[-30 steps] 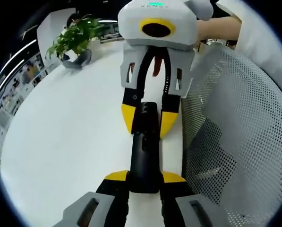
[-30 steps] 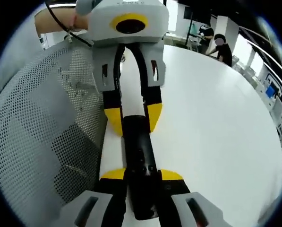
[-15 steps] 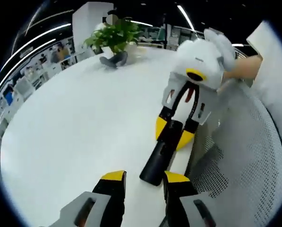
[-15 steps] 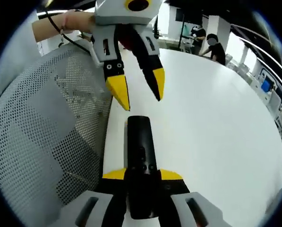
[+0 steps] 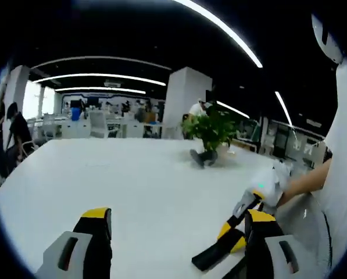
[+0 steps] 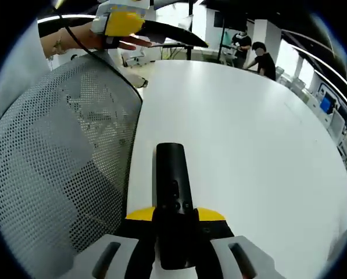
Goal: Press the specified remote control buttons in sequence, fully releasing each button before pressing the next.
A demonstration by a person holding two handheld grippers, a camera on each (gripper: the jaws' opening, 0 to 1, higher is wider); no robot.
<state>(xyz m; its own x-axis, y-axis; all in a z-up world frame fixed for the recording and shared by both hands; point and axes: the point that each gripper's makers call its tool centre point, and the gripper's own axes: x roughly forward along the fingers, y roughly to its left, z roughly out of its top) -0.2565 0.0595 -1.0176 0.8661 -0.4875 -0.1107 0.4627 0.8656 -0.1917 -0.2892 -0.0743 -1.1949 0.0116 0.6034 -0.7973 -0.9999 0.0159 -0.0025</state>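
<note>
Right tongs [image 6: 174,216] grip remote [image 6: 172,192] — its near end hidden.

Place: an open-plan office.
Signs: long white ceiling light strips [image 5: 219,26], rows of desks with chairs [image 5: 97,125], a green potted plant [image 5: 211,131] on the wide white surface [image 6: 249,145], a grey mesh chair back [image 6: 57,151].

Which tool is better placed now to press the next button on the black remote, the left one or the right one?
Probably the left tool. It is open and holds nothing, raised above the white table. The right tool is shut on the black remote, so it steadies the remote.
</note>
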